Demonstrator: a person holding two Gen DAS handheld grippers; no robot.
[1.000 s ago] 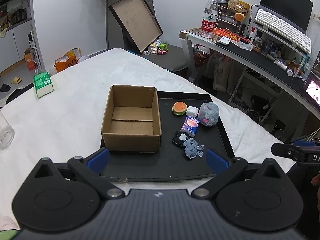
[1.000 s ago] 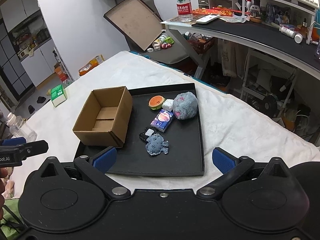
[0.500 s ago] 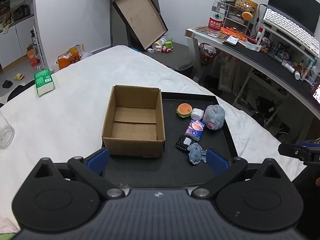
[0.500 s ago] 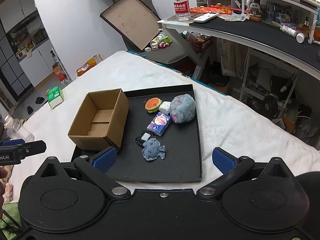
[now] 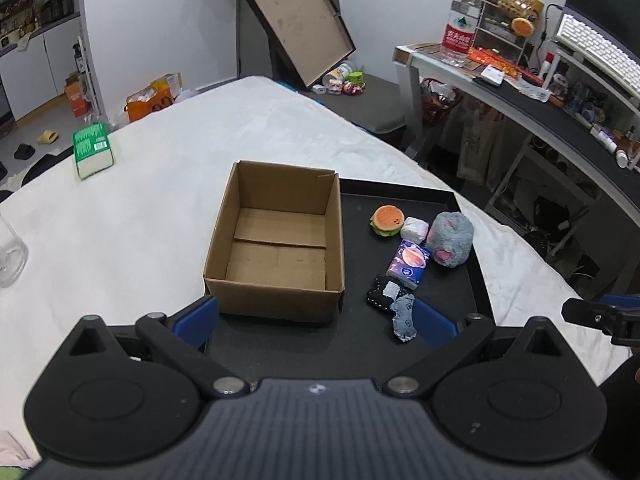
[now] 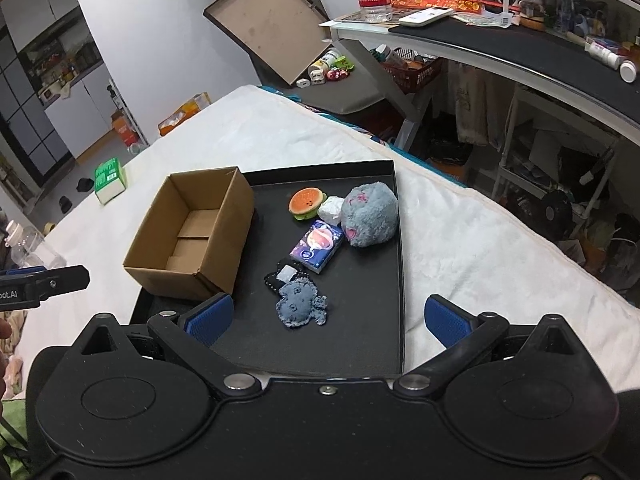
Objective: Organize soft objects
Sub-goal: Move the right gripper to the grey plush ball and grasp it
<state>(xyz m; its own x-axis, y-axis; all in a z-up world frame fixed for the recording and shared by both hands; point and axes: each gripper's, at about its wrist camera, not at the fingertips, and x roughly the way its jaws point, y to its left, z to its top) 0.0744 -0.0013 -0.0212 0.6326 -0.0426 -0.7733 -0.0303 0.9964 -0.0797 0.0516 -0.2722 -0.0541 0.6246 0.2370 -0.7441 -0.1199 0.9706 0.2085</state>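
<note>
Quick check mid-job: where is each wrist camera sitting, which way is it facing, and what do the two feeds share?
Left wrist: behind the open left gripper, facing the cardboard box; right gripper's tip at right edge.
Right wrist: behind the open right gripper, facing the black tray; left gripper's tip at left edge.
Shared: box, tray, burger toy, grey plush.

White-covered bed (image 5: 168,184) bears black tray (image 5: 476,280), green carton (image 5: 91,156), clear bottle (image 5: 10,256)

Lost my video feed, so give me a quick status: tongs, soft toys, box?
Left tongs open, empty. Right tongs open, empty, nearest the blue plush. Cardboard box empty; all toys on black tray. Nothing blocking.
</note>
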